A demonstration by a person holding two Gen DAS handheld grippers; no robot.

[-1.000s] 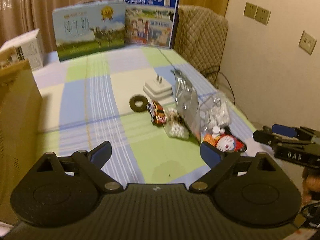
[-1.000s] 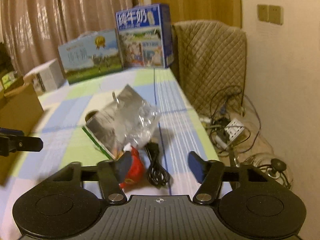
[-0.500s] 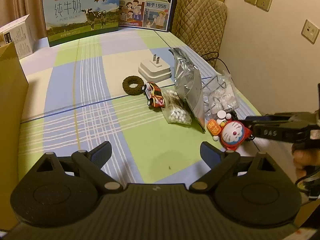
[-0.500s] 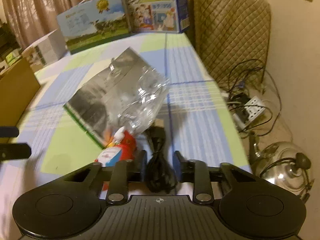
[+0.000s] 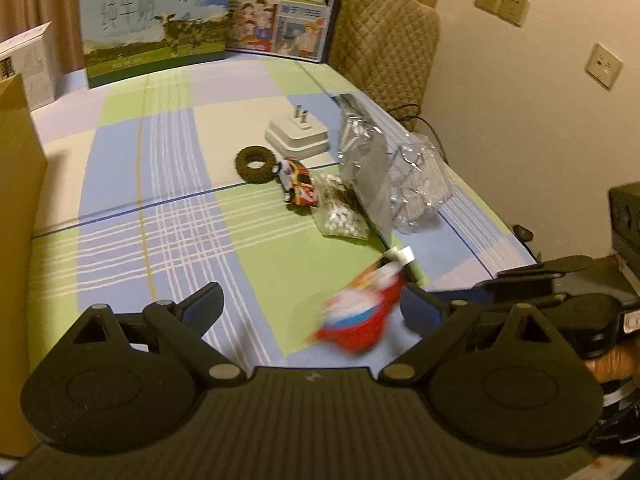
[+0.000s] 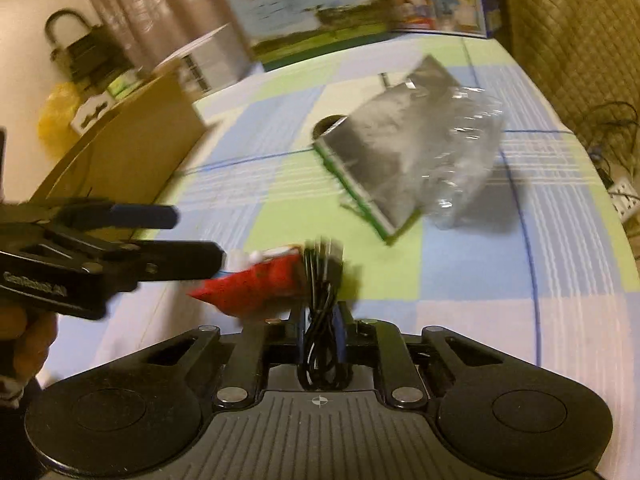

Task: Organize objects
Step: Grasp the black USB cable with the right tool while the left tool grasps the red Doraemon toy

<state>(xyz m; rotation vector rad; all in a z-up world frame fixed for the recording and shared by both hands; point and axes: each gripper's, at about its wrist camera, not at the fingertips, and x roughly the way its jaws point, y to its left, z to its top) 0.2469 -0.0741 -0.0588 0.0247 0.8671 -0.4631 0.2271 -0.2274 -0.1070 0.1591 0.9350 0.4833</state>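
The right gripper [image 6: 322, 320] is clamped on the coiled black cable [image 6: 320, 276]; the red toy [image 6: 256, 284] lies against that cable on the bench [image 6: 480, 280]; the left gripper [image 5: 312, 304], wide and empty, hovers beside the toy; lifting could snag and drag it.

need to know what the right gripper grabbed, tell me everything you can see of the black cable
The black cable is a thin, glossy cord bundled into several loops. The right gripper is shut on it, pinching the bundle upright between its blue pads. One looped end sticks out past the fingertips, blurred; the other hangs back toward the gripper body. Its far end sits against the red toy. Any plugs are not visible.
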